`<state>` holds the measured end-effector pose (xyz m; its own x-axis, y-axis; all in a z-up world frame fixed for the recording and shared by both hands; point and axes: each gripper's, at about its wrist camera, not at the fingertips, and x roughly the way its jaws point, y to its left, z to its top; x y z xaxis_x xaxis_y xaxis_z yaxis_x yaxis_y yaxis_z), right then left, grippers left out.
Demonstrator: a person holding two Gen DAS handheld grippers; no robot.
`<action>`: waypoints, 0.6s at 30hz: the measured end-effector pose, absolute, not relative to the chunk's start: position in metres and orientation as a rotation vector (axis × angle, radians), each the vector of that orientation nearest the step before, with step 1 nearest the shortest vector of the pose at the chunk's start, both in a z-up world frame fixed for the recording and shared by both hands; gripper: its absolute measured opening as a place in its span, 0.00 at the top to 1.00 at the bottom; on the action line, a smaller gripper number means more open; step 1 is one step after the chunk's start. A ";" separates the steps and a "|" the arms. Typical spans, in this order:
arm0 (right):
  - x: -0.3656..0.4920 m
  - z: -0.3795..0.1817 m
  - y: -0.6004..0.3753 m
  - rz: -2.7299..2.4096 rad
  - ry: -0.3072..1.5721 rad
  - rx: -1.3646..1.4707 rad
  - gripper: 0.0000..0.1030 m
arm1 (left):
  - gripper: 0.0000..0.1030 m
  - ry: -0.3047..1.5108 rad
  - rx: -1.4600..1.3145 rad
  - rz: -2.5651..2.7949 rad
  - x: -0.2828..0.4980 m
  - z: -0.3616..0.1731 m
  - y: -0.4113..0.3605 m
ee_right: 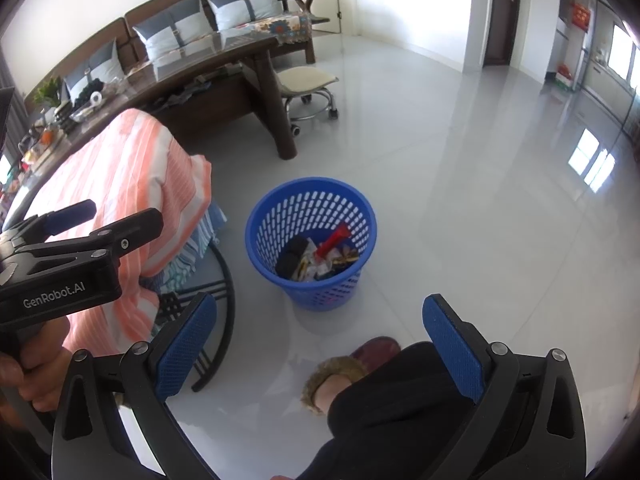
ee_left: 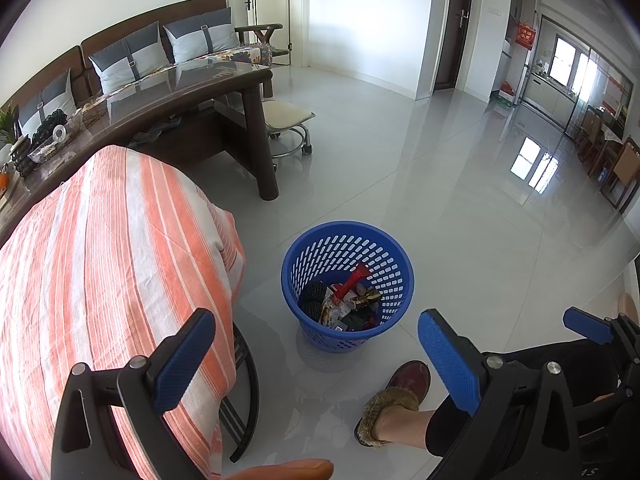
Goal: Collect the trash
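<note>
A: In the left wrist view, where is room to move?

B: The grey tiled floor point(ee_left: 440, 184) is wide and bare to the right and far side. On the left the striped cloth point(ee_left: 104, 264) over a chair comes close to the blue basket point(ee_left: 347, 236), and behind it stands the dark table point(ee_left: 224, 92). The left gripper point(ee_left: 316, 356) has its fingers spread wide and holds nothing; the basket stands on the floor just beyond them, a little left of the middle.

A: What is hard to see there?

B: The right gripper point(ee_left: 588, 330) is cut by the picture edge at the right, so only one blue pad shows. A slipper point(ee_left: 400, 396) is partly behind the right finger.

A: And the trash?

B: Inside the basket lie crumpled wrappers point(ee_left: 344, 308), a dark lump and a red piece point(ee_left: 354, 278) leaning on the wall. I cannot read what they are.

A: Now the right wrist view?

B: The right gripper point(ee_right: 320, 348) is also spread apart and empty. The basket point(ee_right: 310, 194) stands ahead in the middle, open floor to its right, the cloth point(ee_right: 132, 176) to its left. The left gripper point(ee_right: 76, 216) enters from the left, seen sideways; here its opening I cannot judge. A dark trouser leg point(ee_right: 400, 400) hides most of the slipper.
</note>
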<state>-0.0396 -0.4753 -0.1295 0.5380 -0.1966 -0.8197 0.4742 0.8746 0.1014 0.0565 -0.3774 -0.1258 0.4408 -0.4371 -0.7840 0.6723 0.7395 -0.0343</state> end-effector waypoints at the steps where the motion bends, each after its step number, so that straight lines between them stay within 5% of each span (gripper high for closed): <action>1: -0.039 -0.130 -0.475 -0.407 0.922 0.332 0.00 | 0.00 0.873 0.302 -0.701 0.057 -0.126 -0.377; 18: -0.040 -0.135 -0.475 -0.410 0.929 0.344 0.00 | 0.00 0.872 0.314 -0.704 0.053 -0.131 -0.379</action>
